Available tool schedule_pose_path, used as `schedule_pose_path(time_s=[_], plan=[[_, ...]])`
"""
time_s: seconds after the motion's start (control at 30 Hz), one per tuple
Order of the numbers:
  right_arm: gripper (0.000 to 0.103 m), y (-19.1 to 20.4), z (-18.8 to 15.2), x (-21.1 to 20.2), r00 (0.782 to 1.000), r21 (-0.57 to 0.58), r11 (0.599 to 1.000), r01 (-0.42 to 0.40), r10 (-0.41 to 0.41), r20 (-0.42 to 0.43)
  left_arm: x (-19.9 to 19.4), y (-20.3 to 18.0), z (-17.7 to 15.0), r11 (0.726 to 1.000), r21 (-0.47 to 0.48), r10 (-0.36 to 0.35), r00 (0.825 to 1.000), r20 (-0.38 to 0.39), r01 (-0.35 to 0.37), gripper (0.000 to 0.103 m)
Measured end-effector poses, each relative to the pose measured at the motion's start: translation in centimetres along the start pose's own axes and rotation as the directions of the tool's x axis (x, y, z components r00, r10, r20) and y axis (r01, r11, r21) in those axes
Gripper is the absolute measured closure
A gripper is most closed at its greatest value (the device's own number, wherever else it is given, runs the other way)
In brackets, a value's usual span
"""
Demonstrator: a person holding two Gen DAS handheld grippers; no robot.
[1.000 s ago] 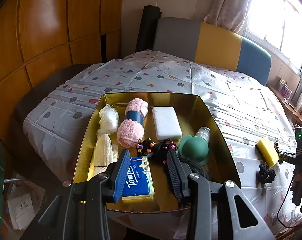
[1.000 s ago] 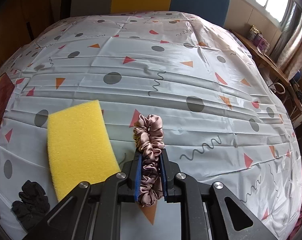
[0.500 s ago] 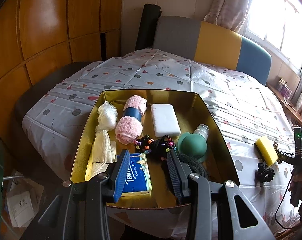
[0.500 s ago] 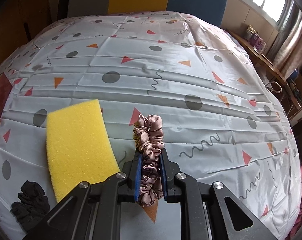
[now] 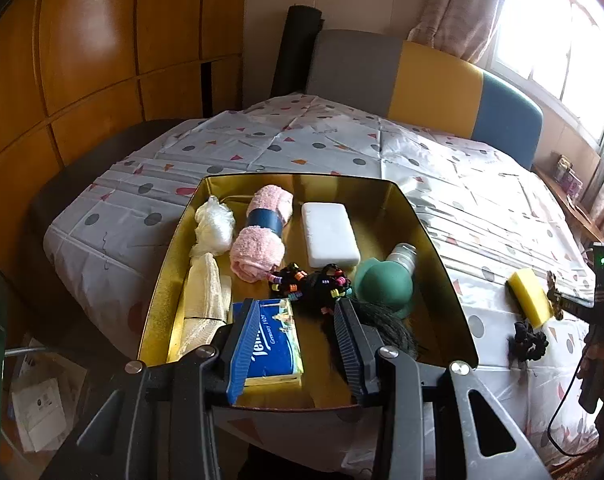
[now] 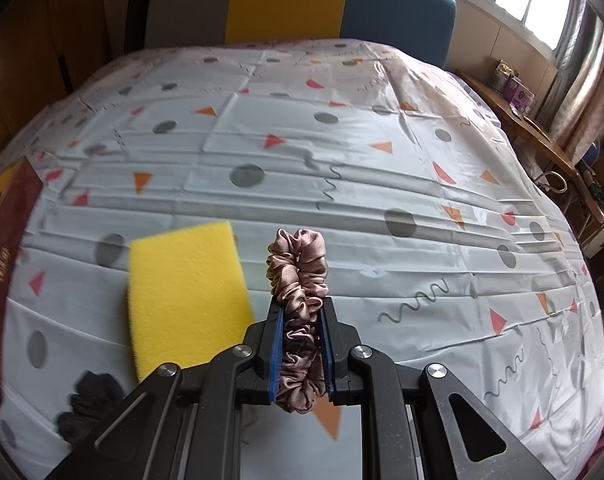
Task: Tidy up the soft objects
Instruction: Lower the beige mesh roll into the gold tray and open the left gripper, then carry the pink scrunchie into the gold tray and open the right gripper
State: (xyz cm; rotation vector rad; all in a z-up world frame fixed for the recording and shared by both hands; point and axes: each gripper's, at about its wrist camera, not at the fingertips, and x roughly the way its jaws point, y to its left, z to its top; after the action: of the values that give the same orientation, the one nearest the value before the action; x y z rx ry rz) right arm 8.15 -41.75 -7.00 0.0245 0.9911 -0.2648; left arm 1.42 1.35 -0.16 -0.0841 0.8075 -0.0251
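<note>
My right gripper [image 6: 301, 312] is shut on a pink satin scrunchie [image 6: 300, 280] and holds it above the patterned tablecloth [image 6: 341, 168]. A yellow sponge [image 6: 184, 292] lies just left of it and a black scrunchie [image 6: 88, 404] lies at the lower left. My left gripper [image 5: 298, 312] is open and empty above the near end of a gold tin tray [image 5: 429, 236]. The tray holds a blue tissue pack [image 5: 276, 344], a pink rolled towel [image 5: 260, 236], a white sponge [image 5: 329, 234], a green ball [image 5: 383, 288], beaded hair ties [image 5: 309, 284] and black hair.
The right gripper [image 5: 557, 300], the sponge [image 5: 529, 298] and the black scrunchie [image 5: 527, 342] show at the right of the left wrist view. The tray's dark red wall [image 6: 2, 248] is at the left edge of the right wrist view. A sofa back stands behind the table.
My right gripper has lifted the pink scrunchie higher and shifted; the sponge and cloth look farther below. My left gripper has drawn back a little from the tray.
</note>
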Motion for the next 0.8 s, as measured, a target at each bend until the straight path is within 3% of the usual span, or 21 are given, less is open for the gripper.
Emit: schedule_pose_path(time_s=[0.17, 0.37, 0.8], plan=[[0.087, 2.8, 0.6, -2.2, 0.996, -0.041, 0.998, -0.054, 0.057, 0.065, 0.3, -0.1, -0.2, 1.0, -0.002, -0.005, 1.0, -0.014, 0.005, 0.064], [0.087, 6.6, 0.7, -3.0, 0.989, -0.072, 0.99, -0.122, 0.128, 0.077, 0.0, 0.2, -0.3, 1.0, -0.004, 0.0, 1.0, -0.005, 0.0, 0.064], [0.087, 18.0, -0.1, -7.5, 0.93, -0.214, 0.921, -0.324, 0.352, 0.103, 0.3, 1.2, -0.5, 0.999, -0.036, 0.013, 1.0, -0.009, -0.013, 0.064]])
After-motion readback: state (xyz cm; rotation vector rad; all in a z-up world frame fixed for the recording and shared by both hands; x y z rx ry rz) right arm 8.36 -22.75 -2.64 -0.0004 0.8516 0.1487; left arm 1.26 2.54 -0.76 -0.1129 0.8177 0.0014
